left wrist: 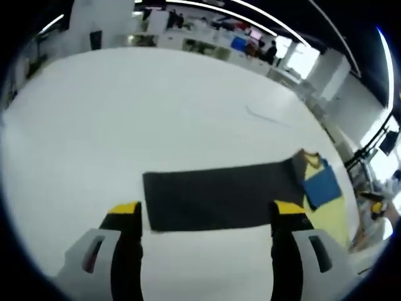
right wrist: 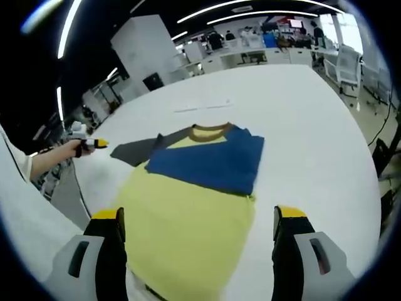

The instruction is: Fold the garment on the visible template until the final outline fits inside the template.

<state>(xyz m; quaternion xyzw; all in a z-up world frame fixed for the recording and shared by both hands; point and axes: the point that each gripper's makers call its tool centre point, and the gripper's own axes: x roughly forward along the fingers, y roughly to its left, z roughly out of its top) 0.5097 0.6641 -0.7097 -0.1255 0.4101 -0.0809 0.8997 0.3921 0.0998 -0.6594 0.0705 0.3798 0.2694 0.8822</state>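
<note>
A dark grey rectangular template (left wrist: 219, 194) lies flat on the white table (left wrist: 156, 106). My left gripper (left wrist: 207, 216) hovers over its near edge, open and holding nothing. A yellow T-shirt (left wrist: 322, 188) with a blue panel and a brown collar lies at the template's right end. In the right gripper view the shirt (right wrist: 188, 213) is spread out, with the blue panel (right wrist: 210, 163) folded across its chest. The template (right wrist: 131, 150) sticks out from under its left side. My right gripper (right wrist: 203, 219) stands open above the yellow lower part. The left gripper (right wrist: 94, 143) shows at the left, held in a hand.
The table's curved edge (right wrist: 351, 144) runs down the right, with chairs and a cable beyond it. A person's sleeve (right wrist: 25, 207) is at the lower left. Faint marks (right wrist: 200, 103) lie on the table behind the shirt. Desks and shelves stand in the background.
</note>
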